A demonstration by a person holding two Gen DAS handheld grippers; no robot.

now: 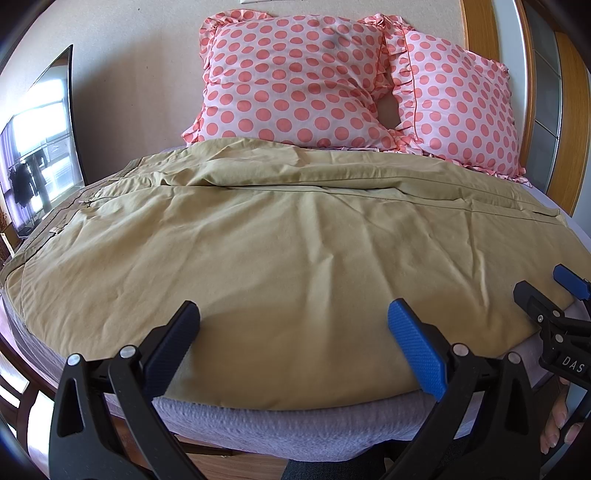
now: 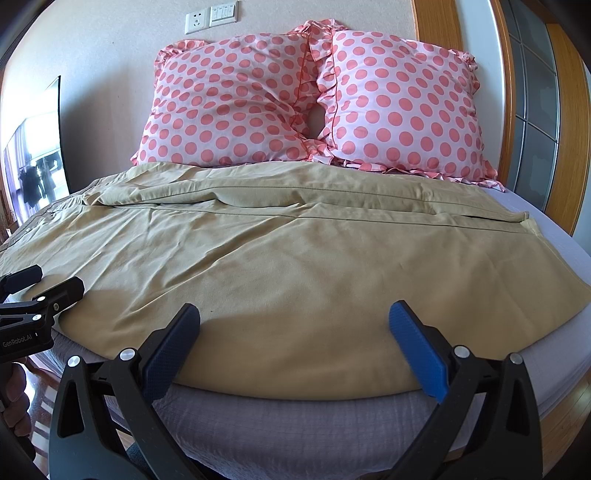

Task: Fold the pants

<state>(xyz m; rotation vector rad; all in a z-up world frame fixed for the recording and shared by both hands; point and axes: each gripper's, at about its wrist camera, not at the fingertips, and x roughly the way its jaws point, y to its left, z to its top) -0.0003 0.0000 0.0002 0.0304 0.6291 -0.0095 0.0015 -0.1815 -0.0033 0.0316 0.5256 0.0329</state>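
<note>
A bed (image 1: 314,424) with a grey-lilac sheet fills both views, and the khaki pants (image 1: 280,251) lie spread flat across it, waistband toward the left edge, legs running right, the near leg's edge reaching the bed's front edge. Behind them, two pink polka-dot pillows (image 2: 236,103) lean side by side against the wall, touching. A dark screen (image 1: 40,140) stands at the far left beside the bed. The left gripper (image 1: 293,323) hovers at the front edge over the near trouser leg, jaws spread wide, grasping nothing. The right gripper (image 2: 293,323) sits just beside it to the right, likewise released and empty. A wall socket (image 2: 197,22) sits above the pillows.
</note>
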